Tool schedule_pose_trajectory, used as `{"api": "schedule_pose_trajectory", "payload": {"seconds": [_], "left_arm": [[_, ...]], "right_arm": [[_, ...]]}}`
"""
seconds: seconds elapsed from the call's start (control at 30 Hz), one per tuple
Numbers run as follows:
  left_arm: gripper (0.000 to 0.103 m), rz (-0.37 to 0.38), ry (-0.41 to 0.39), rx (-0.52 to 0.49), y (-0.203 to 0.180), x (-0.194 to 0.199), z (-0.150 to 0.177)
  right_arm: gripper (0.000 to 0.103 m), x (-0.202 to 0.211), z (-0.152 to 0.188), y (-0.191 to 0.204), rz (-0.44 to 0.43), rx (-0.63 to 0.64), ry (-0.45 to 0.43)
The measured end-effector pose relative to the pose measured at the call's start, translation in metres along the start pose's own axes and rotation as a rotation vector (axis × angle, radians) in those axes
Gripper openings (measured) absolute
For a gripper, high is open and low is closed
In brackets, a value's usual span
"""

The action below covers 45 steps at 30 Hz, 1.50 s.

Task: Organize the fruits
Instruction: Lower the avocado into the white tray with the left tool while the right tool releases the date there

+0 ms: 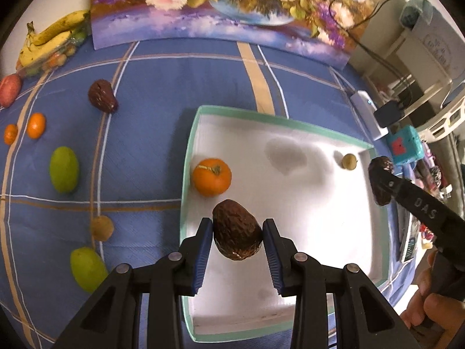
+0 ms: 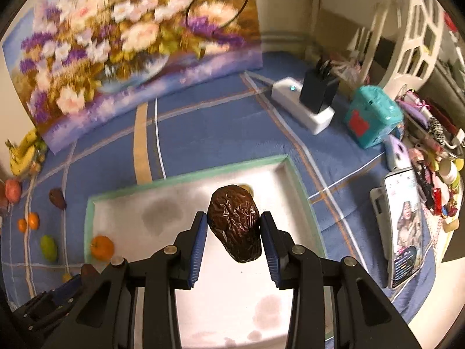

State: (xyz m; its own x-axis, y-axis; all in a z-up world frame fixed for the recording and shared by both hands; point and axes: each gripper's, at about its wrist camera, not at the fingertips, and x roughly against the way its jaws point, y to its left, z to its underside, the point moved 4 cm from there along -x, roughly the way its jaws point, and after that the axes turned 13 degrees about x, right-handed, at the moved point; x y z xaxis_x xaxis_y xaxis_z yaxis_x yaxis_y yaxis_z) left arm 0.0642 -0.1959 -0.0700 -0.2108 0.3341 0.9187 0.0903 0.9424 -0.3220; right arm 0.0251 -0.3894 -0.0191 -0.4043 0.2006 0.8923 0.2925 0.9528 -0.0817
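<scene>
Blue plaid cloth covers your surface (image 1: 162, 93), and on it the white tray (image 1: 186, 174) with the mint-green rim already holds a tangerine (image 1: 212, 176) and a small yellowish fruit (image 1: 348, 161) in its far corner. Your left gripper (image 1: 237, 234) is clenched across the belly of one dark avocado (image 1: 237, 234) above the tray's near side, and your right gripper (image 2: 234, 228) grasps a second, wrinkled avocado (image 2: 235, 222) over the tray's right part. Both skins look leathery and shrivelled, so I judge them fairly light and soft: keep the pads on the broad middle, squeeze gently, and expect bruising rather than slipping.
</scene>
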Motion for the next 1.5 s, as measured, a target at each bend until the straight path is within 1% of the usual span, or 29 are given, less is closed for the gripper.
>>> {"api": "schedule_pose_trajectory", "payload": {"seconds": [0.13, 0.33, 0.73, 0.93, 1.33, 1.4, 1.5], "left_arm": [[0.038, -0.025, 0.010, -0.009, 0.000, -0.007, 0.003], [0.038, -0.051, 0.017, -0.021, -0.001, -0.014, 0.006], [0.039, -0.090, 0.035, -0.047, -0.007, -0.030, 0.013], [0.039, -0.099, 0.046, -0.043, -0.009, -0.036, 0.013], [0.040, -0.072, 0.029, -0.052, -0.012, -0.025, 0.011], [0.046, -0.065, 0.027, -0.054, -0.012, -0.021, 0.009], [0.047, -0.050, 0.020, -0.059, -0.013, -0.015, 0.008]], "right_arm": [[0.039, -0.019, 0.007, 0.006, -0.002, 0.029, 0.063], [0.039, -0.035, 0.013, 0.009, 0.013, 0.061, 0.120], [0.039, -0.057, 0.022, 0.011, 0.002, 0.078, 0.183], [0.039, -0.060, 0.022, 0.009, -0.002, 0.083, 0.187], [0.040, -0.057, 0.021, 0.008, 0.004, 0.086, 0.183], [0.040, -0.055, 0.021, 0.008, 0.005, 0.087, 0.179], [0.041, -0.048, 0.019, 0.007, 0.009, 0.089, 0.162]]}}
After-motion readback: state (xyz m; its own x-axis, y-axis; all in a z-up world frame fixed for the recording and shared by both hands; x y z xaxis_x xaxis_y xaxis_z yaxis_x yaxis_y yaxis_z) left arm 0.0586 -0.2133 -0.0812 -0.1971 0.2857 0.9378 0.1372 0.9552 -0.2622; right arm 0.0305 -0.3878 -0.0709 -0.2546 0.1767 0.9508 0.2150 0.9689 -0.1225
